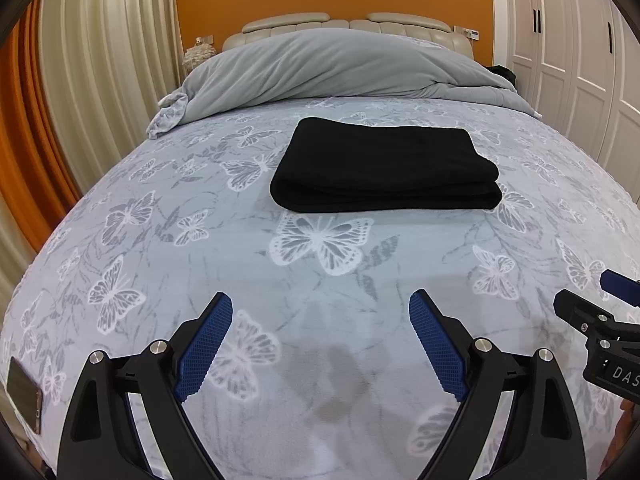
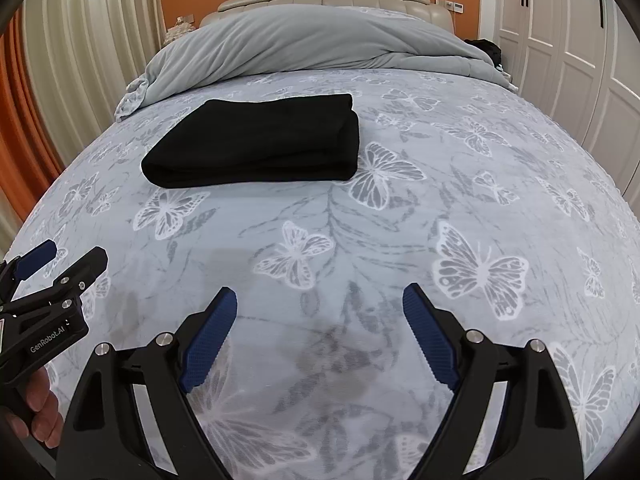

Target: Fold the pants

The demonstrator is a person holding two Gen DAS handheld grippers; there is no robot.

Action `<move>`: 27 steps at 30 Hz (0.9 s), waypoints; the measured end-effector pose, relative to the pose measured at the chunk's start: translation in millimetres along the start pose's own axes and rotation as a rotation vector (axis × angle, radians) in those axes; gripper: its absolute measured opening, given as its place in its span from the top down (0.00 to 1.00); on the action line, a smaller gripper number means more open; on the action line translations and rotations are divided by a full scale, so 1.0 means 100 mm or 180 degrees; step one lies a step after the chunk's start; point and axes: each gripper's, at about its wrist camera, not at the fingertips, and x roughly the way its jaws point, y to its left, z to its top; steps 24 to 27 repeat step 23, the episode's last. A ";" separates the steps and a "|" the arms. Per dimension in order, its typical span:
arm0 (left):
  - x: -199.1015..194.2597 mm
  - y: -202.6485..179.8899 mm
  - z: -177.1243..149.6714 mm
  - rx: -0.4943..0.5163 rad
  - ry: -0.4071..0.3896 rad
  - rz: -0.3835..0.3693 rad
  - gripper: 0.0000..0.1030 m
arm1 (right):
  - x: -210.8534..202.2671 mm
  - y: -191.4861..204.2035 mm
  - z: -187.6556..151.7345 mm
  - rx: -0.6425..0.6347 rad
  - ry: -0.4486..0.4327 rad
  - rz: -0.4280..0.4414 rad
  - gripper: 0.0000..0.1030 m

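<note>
Black fabric is sitting folded into a thick rectangle on the bed (image 1: 320, 320): these are the pants (image 1: 384, 168), lying around the middle of the butterfly-printed sheet, with their layered edges facing the near side. Nothing is touching them. Beyond them, at the far end, a grey duvet (image 1: 320, 68) is lying bunched up against a padded headboard (image 1: 352, 26).

Both grippers are hovering over the near part of the bed, well apart from the pants. The left gripper (image 1: 320, 308) is holding its jaws wide, with only bare sheet showing between the blue pads (image 1: 204, 352). The right gripper (image 2: 320, 304) is doing the same, jaws spread and gripping nothing. In the right wrist view the left gripper is showing at the left edge, with a hand (image 2: 38, 408) wrapping around its handle. In the left wrist view part of the right gripper is poking in at the right edge.

A flat dark object, possibly a phone (image 1: 25, 394), is lying on the sheet at the near left corner. Pale curtains (image 1: 112, 60) are hanging on the left, and white wardrobe doors (image 1: 568, 60) are standing on the right.
</note>
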 end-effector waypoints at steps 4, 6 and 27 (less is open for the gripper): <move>0.03 0.02 0.00 -0.0016 0.0033 0.0003 0.15 | 0.01 0.00 0.00 -0.0014 0.0012 0.0010 0.20; 0.03 0.03 0.00 -0.0023 0.0025 0.0016 0.15 | 0.02 0.00 0.00 -0.0015 0.0019 0.0008 0.20; 0.05 -0.02 -0.02 0.0033 0.0081 0.0018 0.15 | 0.05 0.00 -0.02 -0.0039 0.0026 -0.0002 0.19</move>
